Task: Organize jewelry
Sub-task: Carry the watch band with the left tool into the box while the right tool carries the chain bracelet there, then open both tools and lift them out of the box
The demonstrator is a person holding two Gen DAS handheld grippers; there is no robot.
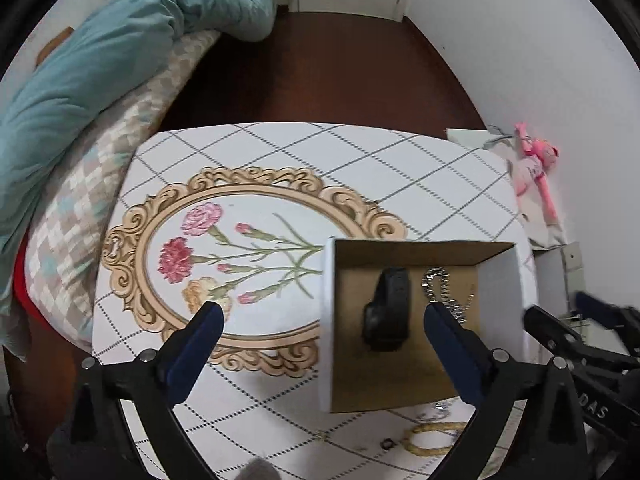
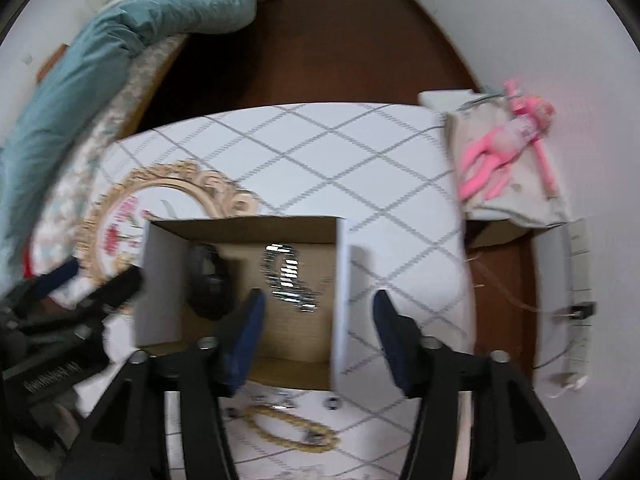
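An open cardboard box [image 1: 498, 280] [image 2: 160, 264] stands on the table. Inside lie a black watch [image 1: 386, 312] [image 2: 210, 284] and a silver chain [image 1: 438, 286] [image 2: 286, 276]. A gold rope bracelet [image 1: 434, 438] [image 2: 290, 430] lies on the table in front of the box, with a small dark ring [image 1: 387, 444] and small silver pieces [image 2: 332, 402] beside it. My left gripper [image 1: 324, 312] is open and empty, above the box's left wall. My right gripper [image 2: 318, 300] is open and empty, above the box's right wall.
The table [image 1: 320, 160] [image 2: 320, 148] has a white diamond-pattern cloth with a gold-framed flower print [image 1: 224, 256]. A bed with a teal quilt [image 1: 100, 60] lies to the left. A pink plush toy [image 2: 508, 140] on a cloth bag sits at the right, by the wall.
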